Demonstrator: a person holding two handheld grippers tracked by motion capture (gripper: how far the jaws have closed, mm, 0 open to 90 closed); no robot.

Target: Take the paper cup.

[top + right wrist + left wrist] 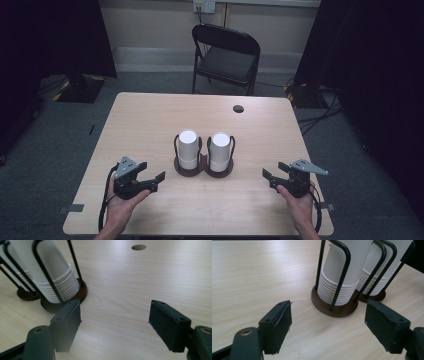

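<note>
Item one: I am holding the left hand-held gripper (150, 181) at about 7 o'clock on the tabletop (150, 120), jaws spread wide with nothing between them, pointing toward the cups.

Item two: I am holding the right hand-held gripper (274, 178) at about 5 o'clock, jaws likewise apart and empty, angled inward.

Item three: two stacks of white paper cups, the left stack (188, 149) and the right stack (220, 151), are standing upside down at the centre, just beside each other and well apart from both grippers. Each is sitting in a black wire holder (342, 272) on a round brown base (332, 308); I judge the wire loops are keeping the stacks upright and aligned, so a cup would have to lift straight up.

Item four: a round cable hole (238, 108) is sitting toward 1 o'clock; a black folding chair (227, 55) is standing beyond the far edge at 12 o'clock.

Assessment: with both grippers flanking the holders symmetrically, I am reading this as a ready stance before reaching in.
</note>
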